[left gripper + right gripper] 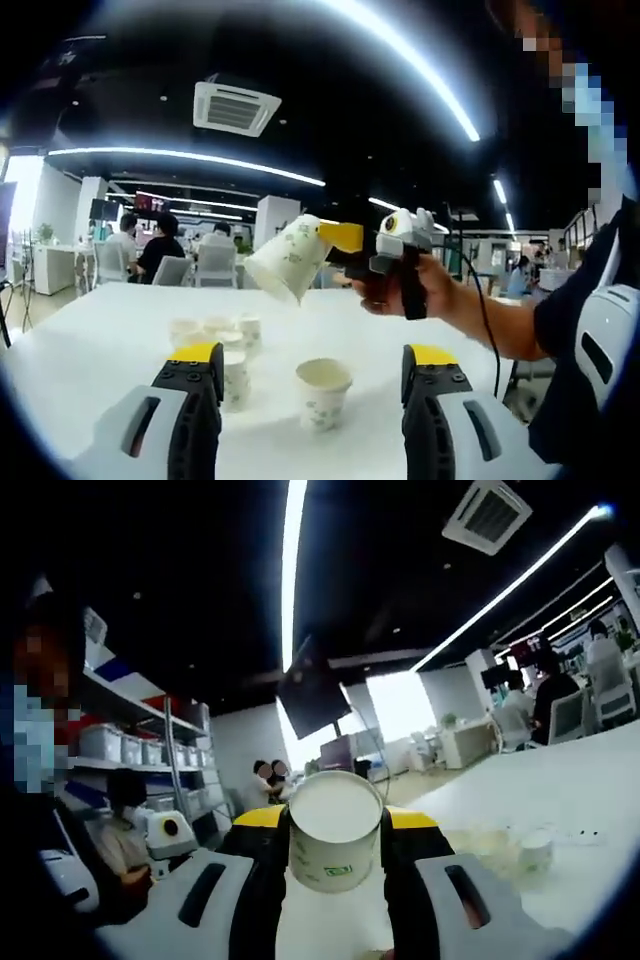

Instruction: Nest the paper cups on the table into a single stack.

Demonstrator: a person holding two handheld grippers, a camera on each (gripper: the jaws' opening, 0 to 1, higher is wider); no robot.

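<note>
Right fingers (345, 238) pinch 1 tilted paper cup (290, 256) above and behind the lone upright cup (323, 392) on the counter (120, 320); left fingers (312, 368) spread, nearer it

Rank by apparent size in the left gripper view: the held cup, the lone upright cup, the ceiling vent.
1. Held cup, in the right gripper
2. Ceiling vent, nearly alike, so unsure
3. Lone upright cup

Differing camera distances make true sizes unsure.
</note>
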